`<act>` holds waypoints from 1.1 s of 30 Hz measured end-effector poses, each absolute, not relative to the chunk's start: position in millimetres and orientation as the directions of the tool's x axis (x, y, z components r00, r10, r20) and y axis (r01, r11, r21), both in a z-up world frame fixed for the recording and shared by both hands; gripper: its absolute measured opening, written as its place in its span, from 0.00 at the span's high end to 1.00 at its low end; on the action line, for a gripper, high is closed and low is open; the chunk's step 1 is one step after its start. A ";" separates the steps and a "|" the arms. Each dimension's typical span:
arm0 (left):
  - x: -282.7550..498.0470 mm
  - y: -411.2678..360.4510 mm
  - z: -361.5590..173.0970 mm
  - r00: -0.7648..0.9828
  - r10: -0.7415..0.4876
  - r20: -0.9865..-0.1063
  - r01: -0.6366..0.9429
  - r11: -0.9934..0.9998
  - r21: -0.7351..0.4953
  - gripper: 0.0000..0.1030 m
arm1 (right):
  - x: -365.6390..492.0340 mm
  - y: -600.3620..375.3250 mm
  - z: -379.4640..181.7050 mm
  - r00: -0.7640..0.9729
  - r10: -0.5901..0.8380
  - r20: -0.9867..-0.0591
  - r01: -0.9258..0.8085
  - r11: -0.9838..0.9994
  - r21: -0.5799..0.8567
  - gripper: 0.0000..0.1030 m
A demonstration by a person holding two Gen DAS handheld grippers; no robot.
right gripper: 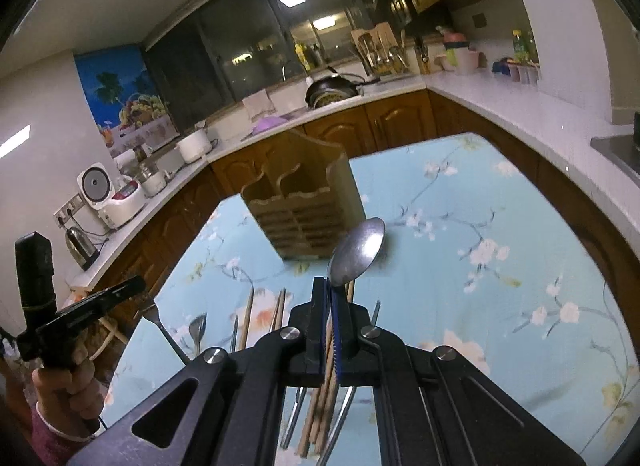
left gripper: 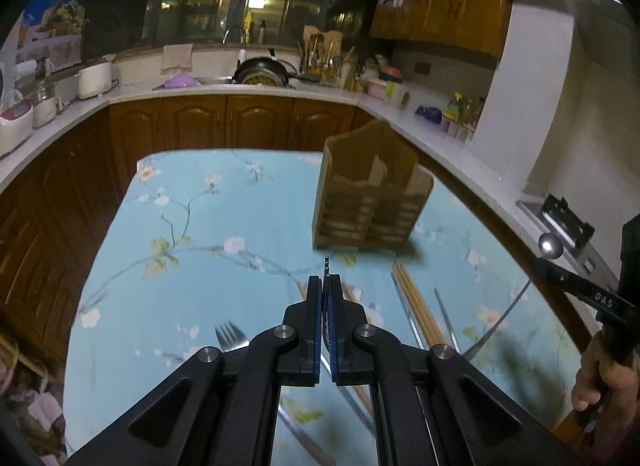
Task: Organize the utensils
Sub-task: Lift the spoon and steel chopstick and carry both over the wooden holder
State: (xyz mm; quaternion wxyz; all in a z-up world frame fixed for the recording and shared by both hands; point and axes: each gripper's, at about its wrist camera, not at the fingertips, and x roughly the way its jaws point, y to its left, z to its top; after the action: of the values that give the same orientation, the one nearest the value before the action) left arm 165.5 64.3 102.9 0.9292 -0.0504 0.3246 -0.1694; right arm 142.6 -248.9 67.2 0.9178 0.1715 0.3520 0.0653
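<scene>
A spoon (right gripper: pixel 358 252) juts up past the right gripper (right gripper: pixel 331 286), whose jaws are clamped on its handle. The left gripper (left gripper: pixel 325 280) pinches a thin fork-like utensil (left gripper: pixel 326 266). Beyond both stands the wooden holder (left gripper: pixel 372 193), on the floral-clothed counter (left gripper: pixel 192 234).

Steel spoon (right gripper: pixel 358 252) aloft before upright wooden caddy (right gripper: pixel 304 209)

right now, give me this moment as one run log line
left gripper: shut on fork | right gripper: shut on spoon | wooden holder: empty | chopsticks: on table
</scene>
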 end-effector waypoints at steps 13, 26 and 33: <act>225.3 50.0 148.0 0.844 -0.276 -0.460 0.234 0.961 -0.148 0.99 | 204.1 -257.3 115.6 0.836 0.177 -0.519 -0.009 0.951 0.310 0.98; 326.9 -3.6 132.4 0.911 -0.188 -0.368 0.180 0.982 -0.055 0.99 | 294.7 -239.1 138.6 0.884 0.116 -0.453 -0.025 0.979 0.201 0.98; 377.1 -43.9 78.6 0.888 -0.145 -0.435 0.166 0.986 0.010 0.99 | 329.0 -230.5 91.5 0.842 0.087 -0.532 -0.014 0.990 0.139 0.98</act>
State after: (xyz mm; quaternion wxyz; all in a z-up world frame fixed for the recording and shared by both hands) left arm 377.1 -43.9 78.6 0.9714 0.0237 0.2222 -0.0800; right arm 329.0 -230.5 91.5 0.9575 0.0646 0.2797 0.0264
